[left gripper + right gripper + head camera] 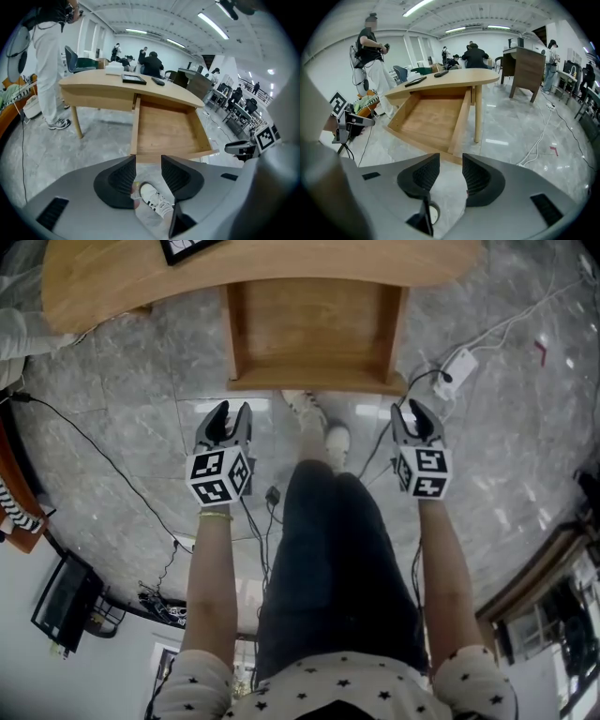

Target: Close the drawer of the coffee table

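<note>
The wooden coffee table (112,277) runs across the top of the head view, and its drawer (319,334) stands pulled out toward me, empty, with the front panel (319,382) nearest. My left gripper (231,412) hangs open just below the panel's left corner, apart from it. My right gripper (414,412) hangs open below the right corner. Nothing sits between either pair of jaws. In the left gripper view the drawer (166,131) lies straight ahead past the left gripper (148,161). In the right gripper view the drawer (431,117) lies ahead and left of the right gripper (451,159).
A white power strip (457,371) with cables lies on the marble floor right of the drawer. My shoes (336,442) stand between the grippers. A black frame (133,79) rests on the tabletop. A person (47,70) stands at the table's far left, and a dark desk (525,65) stands at the back right.
</note>
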A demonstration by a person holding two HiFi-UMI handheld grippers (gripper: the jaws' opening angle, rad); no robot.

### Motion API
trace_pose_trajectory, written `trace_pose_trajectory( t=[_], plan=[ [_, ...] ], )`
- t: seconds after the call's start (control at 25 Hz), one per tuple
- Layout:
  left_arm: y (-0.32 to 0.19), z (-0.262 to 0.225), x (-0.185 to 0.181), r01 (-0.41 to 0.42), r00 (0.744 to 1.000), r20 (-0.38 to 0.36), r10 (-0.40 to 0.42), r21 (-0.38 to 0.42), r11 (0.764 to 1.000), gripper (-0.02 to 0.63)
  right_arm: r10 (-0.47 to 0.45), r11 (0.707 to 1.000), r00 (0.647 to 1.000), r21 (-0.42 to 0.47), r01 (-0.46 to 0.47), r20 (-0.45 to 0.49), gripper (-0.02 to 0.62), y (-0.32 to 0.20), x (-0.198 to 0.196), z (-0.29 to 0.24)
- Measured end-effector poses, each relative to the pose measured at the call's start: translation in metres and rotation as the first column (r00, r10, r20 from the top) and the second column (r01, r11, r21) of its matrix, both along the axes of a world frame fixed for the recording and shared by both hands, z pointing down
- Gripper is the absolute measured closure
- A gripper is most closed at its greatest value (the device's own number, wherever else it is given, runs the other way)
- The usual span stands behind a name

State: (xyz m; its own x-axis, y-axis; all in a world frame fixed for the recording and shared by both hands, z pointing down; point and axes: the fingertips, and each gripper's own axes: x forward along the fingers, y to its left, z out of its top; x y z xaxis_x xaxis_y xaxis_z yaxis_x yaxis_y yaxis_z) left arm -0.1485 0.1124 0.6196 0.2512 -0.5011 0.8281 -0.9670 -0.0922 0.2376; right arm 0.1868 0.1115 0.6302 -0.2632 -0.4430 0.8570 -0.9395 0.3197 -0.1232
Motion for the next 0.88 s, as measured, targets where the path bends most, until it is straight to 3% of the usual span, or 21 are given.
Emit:
trace_pose_trajectory(
  t=[0.4,0.64,0.88],
  plan=[
    [0.006,0.045,-0.019,-0.041,0.994,0.100,0.047,-0.060,0.997,0.355,-0.085,0.996,0.994,-0.027,0.083,-0.074,0.338,-0.002,0.002,0.028],
    [0.001,0.066,-0.022,-0.062,0.992,0.106,0.072,-0.089,0.994,0.333,-0.078,0.996,0.994,-0.057,0.074,-0.078,0.319,-0.005,0.003,0.043],
    [-0.010,0.078,-0.015,-0.142,0.980,0.130,0.153,-0.088,0.986,0.333,-0.113,0.990,0.990,-0.095,0.105,-0.079,0.319,-0.006,0.002,0.056]
  ],
)
